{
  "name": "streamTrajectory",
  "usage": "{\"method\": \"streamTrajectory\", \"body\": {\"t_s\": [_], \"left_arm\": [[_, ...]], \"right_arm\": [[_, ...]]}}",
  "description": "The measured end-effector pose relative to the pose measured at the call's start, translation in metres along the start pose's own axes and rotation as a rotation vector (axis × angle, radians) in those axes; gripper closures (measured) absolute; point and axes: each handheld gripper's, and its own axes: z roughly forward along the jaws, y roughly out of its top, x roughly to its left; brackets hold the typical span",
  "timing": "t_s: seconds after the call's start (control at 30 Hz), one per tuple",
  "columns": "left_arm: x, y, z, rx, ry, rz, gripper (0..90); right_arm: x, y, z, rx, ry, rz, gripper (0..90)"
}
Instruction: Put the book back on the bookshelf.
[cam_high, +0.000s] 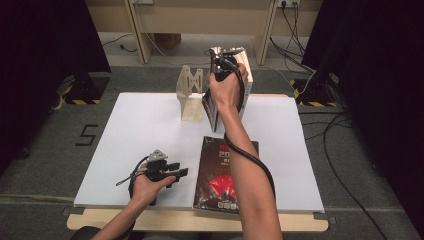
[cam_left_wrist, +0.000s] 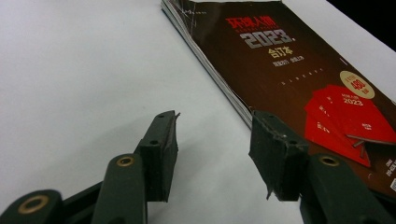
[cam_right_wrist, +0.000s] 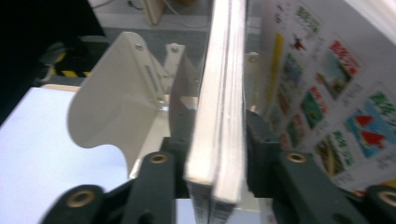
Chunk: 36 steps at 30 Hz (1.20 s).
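Right hand (cam_high: 226, 92): arm stretched forward over the table, wrist raised.
Right gripper (cam_right_wrist: 217, 154): jaws pinch the bound edge of an upright book (cam_right_wrist: 219, 116).
Book rack (cam_right_wrist: 116, 98): cream, just left of the held book.
Left hand (cam_high: 145, 187): resting low at the near edge.
Left gripper (cam_left_wrist: 212, 149): jaws spread, nothing between; dark magazine (cam_left_wrist: 289, 70) flat just ahead-right.

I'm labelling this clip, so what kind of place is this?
Probably an indoor lab or recording studio, not a home: a white-topped table stands on grey carpet, black curtains hang on both sides, and loose black cables trail across the floor past yellow-black hazard tape.
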Motion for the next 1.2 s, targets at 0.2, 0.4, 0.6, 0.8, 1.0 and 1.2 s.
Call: {"method": "streamTrajectory", "body": {"t_s": [0.2,0.4,0.6,0.8,1.0,1.2], "left_arm": [[0.000,0.000,0.000,-0.002,-0.004,0.000,50.7],[0.000,0.000,-0.001,0.000,-0.009,0.008,50.7],[-0.001,0.000,0.000,-0.001,-0.010,0.011,50.8],[-0.002,0.000,0.001,-0.001,-0.010,0.009,50.6],[-0.002,0.000,0.000,-0.003,-0.010,0.008,50.6],[0.000,-0.001,0.000,0.001,-0.012,0.006,50.6]], "right_arm": [[-0.004,-0.011,-0.003,-0.082,-0.069,0.051,76.8],[0.002,-0.022,-0.014,-0.146,-0.154,0.038,76.8],[0.002,-0.027,-0.017,-0.170,-0.171,0.050,76.6],[0.004,-0.022,-0.018,-0.123,-0.132,0.076,75.6],[0.005,-0.014,-0.018,-0.083,-0.095,0.114,74.7],[0.001,-0.021,-0.021,-0.079,-0.102,0.098,74.5]]}}
